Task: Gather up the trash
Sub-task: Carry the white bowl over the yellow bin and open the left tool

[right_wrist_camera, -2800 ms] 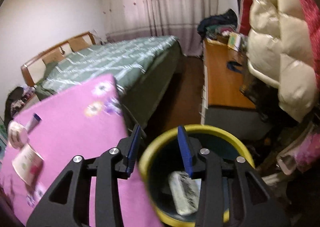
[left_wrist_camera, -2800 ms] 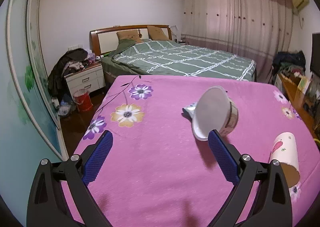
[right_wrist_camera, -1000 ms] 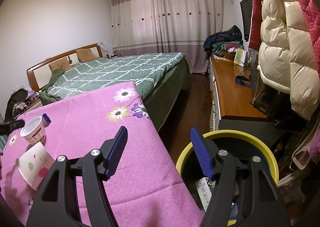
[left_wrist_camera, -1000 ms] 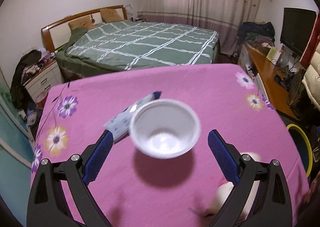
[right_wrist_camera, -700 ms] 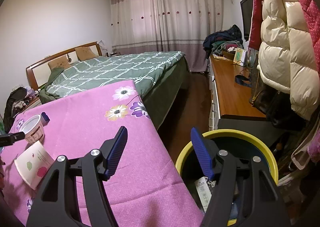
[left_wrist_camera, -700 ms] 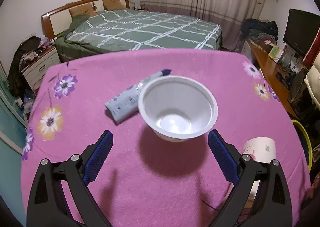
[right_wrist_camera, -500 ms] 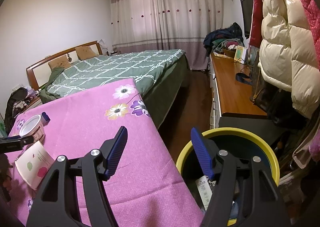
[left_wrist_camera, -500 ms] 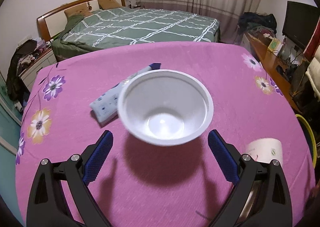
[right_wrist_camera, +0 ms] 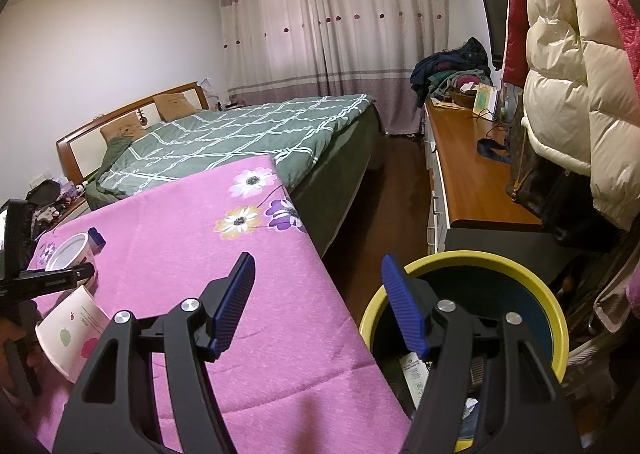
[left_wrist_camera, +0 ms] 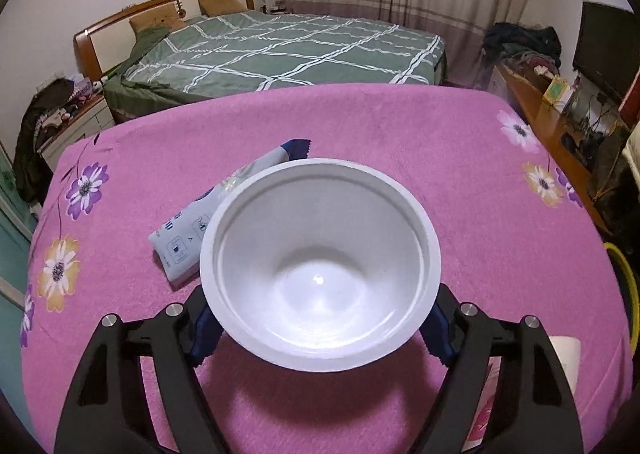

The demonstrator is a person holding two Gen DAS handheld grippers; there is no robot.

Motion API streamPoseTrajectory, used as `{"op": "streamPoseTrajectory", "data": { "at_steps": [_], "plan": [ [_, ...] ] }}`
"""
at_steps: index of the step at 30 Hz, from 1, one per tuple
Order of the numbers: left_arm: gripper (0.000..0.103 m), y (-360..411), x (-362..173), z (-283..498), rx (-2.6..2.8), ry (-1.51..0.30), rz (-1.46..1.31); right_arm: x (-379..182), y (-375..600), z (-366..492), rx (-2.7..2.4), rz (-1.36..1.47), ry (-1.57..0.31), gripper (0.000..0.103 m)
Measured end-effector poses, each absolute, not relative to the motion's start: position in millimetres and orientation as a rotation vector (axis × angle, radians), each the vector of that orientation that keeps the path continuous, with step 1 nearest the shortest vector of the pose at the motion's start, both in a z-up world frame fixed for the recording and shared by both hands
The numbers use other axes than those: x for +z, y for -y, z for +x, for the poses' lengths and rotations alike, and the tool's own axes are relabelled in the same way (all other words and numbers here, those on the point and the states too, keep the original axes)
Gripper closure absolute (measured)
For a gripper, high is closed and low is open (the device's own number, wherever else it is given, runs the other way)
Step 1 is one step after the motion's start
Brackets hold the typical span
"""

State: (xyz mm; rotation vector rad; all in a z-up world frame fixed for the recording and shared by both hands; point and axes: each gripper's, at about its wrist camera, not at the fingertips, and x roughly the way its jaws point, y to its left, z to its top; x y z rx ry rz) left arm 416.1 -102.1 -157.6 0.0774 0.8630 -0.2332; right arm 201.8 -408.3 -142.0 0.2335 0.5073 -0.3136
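My left gripper: jaws have just been closing, blue pads now at either side of the white bowl; bowl's rim hides the pads, so I cannot tell whether they press on it. Bowl stands upright on the pink flowered blanket.

Just behind the bowl, touching its left rim: a flat blue-and-white packet.

At my left gripper's right arm: a paper cup lying on its side.

My right gripper: jaws partly open, nothing between them, held over the gap between blanket edge and yellow-rimmed bin; wrappers lie inside the bin.

Change since a second ago: the bowl fills more of my left view and now sits between the pads; right view unchanged.
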Motion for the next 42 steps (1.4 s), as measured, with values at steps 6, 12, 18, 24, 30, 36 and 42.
{"op": "streamPoseTrajectory", "data": {
  "at_steps": [6, 12, 18, 24, 30, 36, 42],
  "plan": [
    [0.025, 97.7, -134.5, 401.7, -0.22, -0.797, 0.074, -141.4, 407.7, 201.9, -0.315, 0.236, -0.502, 0.04],
    [0.025, 101.9, -93.2, 359.2, -0.253, -0.745, 0.104, -139.1, 406.1, 197.2, -0.299, 0.233, -0.478, 0.04],
    [0.025, 132.1, -68.4, 310.9, -0.344, -0.741, 0.133, -134.9, 424.8, 168.2, -0.287, 0.211, -0.498, 0.04],
    [0.025, 203.4, -66.3, 270.6, -0.519, -0.765, 0.148, -128.9, 460.5, 121.5, -0.34, 0.212, -0.513, 0.04],
    [0.025, 303.5, -81.3, 242.4, -0.693, -0.797, 0.209, -131.5, 502.6, 64.3, -0.441, 0.254, -0.52, 0.04],
    [0.025, 400.4, -106.9, 231.0, -0.792, -0.845, 0.316, -142.9, 531.5, 31.3, -0.516, 0.292, -0.528, 0.04],
    [0.025, 468.2, -138.9, 233.5, -0.815, -0.915, 0.374, -154.3, 554.5, 16.6, -0.544, 0.345, -0.533, 0.04]
  ]
}}
